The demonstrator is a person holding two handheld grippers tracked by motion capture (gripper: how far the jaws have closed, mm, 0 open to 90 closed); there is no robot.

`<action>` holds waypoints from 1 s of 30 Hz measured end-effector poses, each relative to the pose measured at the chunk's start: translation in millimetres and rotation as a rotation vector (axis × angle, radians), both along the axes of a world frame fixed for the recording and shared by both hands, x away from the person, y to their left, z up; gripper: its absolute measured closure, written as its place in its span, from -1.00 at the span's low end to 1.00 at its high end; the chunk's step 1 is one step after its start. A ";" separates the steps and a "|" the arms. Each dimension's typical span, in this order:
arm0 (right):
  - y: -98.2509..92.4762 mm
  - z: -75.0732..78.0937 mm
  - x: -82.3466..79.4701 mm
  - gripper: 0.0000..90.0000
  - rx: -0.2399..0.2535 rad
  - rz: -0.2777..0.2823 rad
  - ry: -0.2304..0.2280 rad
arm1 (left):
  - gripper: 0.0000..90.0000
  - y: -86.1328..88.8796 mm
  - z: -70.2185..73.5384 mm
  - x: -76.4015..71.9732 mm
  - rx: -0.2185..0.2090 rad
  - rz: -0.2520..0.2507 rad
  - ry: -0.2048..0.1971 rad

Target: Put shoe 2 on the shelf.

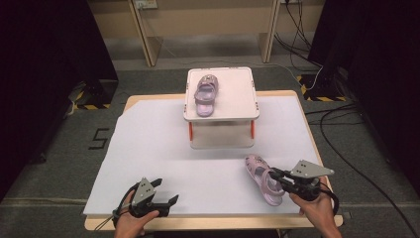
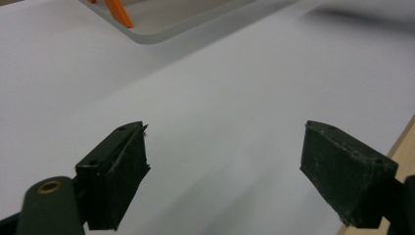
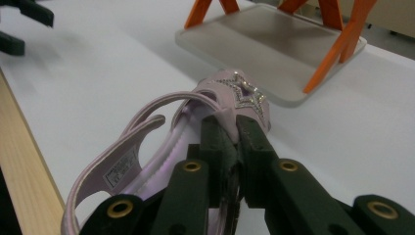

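One sandal (image 1: 205,94) already lies on the top deck of the small white rack (image 1: 246,110) at the far edge of the tabletop (image 1: 148,148), toe pointing away from the person. Its mate, the second sandal (image 1: 264,179), rests on the white sheet near the right front corner of the tabletop, well apart from the rack. The right gripper (image 1: 278,174) has its jaws pinched together on that sandal's upper; in the right gripper view the jaws meet on the lilac strap just behind the glittery star (image 3: 247,95). The left gripper (image 1: 166,191) hangs over the front left part of the tabletop with jaws spread wide and nothing between them. By my reading, the job is about half done: the pair is split, and the gripped sandal has yet to be lifted, carried to the rack and set beside the first.
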State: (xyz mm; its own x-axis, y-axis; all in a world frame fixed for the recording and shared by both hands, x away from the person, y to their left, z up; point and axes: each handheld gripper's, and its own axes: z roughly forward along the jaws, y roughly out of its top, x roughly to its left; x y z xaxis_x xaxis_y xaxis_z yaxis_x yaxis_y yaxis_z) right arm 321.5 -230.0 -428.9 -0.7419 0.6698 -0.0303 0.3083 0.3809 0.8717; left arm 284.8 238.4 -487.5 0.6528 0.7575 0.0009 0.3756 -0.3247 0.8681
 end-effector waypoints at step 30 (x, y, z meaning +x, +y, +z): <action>27.8 79.7 18.1 0.85 0.158 0.074 -0.119 | -0.63 2.7 1.1 -0.5 -0.008 0.009 -0.002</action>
State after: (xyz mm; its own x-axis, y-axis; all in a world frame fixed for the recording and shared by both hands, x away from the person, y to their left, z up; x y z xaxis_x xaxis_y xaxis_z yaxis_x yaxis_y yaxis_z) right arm 339.6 -202.1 -349.2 -0.7867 0.6170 -0.0196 0.1761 0.2547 0.9508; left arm 284.3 241.0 -486.4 0.6458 0.7635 -0.0041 0.3765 -0.3139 0.8716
